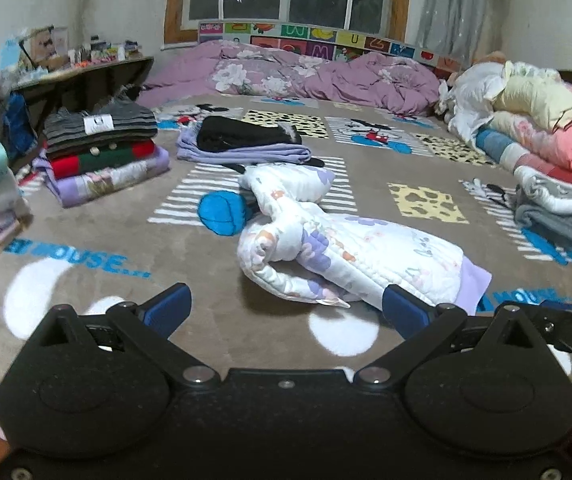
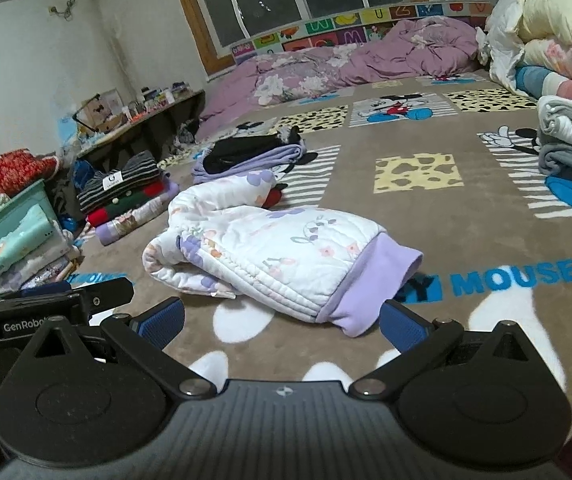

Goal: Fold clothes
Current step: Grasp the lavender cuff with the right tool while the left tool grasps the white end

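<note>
Two grippers hang low over the near edge of the blanket point(image 1: 365, 168), side by side, and each has its blue pads spread wide with nothing between them: the left gripper point(image 1: 286, 312) and the right gripper point(image 2: 282, 320). Just ahead of both lies the quilted garment point(image 2: 270, 252), white with purple and orange flowers, half bundled, not flat. Its long axis runs from the lilac cuff point(image 2: 369, 292) at the near end, away and leftward toward the middle of the blanket, where a sleeve or hood part curls up. That cuff sits almost against the right gripper's right-hand pad, so the right one looks the nearer to it; the left gripper faces the rolled, puffy end. Whether this piece is midway through folding or only lying loose, I cannot tell. Along the blanket's left edge stands a stack of folded clothes point(image 1: 102, 148), striped knit on top, and beyond the garment a black piece rests on a folded lilac one point(image 1: 246, 140). At the left edge a pale green bin point(image 2: 14, 220) holds folded cloth.
</note>
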Demonstrator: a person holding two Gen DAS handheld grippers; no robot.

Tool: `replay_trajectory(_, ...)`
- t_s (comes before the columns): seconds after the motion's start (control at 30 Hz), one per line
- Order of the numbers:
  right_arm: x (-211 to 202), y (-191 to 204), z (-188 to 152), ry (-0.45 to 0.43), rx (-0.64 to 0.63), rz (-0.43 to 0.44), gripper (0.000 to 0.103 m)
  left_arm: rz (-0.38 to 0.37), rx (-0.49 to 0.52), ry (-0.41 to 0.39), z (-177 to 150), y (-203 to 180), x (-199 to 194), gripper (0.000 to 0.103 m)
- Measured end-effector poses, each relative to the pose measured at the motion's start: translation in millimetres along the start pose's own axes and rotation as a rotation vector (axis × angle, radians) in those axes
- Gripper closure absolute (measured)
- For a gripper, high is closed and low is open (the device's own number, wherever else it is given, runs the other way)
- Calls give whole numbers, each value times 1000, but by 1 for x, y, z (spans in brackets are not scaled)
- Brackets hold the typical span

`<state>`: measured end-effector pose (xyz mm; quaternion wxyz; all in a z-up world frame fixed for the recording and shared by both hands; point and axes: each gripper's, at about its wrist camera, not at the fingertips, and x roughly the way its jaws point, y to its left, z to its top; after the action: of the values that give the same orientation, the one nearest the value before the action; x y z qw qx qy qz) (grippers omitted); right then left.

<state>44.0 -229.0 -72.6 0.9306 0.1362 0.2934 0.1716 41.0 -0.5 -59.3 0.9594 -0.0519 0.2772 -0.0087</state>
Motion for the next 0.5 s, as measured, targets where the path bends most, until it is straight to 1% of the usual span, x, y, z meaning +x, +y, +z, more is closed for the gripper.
replay_trajectory(0.13,11,-11,-4,-23,33,33,0,-42,-46,17,-4,7,10,0)
replay_trajectory(0.2,18,-16,-7,-39,32,29,0,-74,-78,-2,-8,12,12,0)
replay_trajectory(0.27,26,-23,-8,-48,29,12,0,-82,-129,-36,-12,17,15,0)
replay_trajectory(0.3,31,-27,-9,-51,34,7,0,-85,-150,-38,-13,19,17,0)
replay_trajectory(0.4,44,-43,-9,-31,76,1,0,-92,-179,15,-13,27,27,0)
replay_trajectory(0.5,55,-60,-6,-42,103,2,0,-93,-195,66,-14,36,37,0)
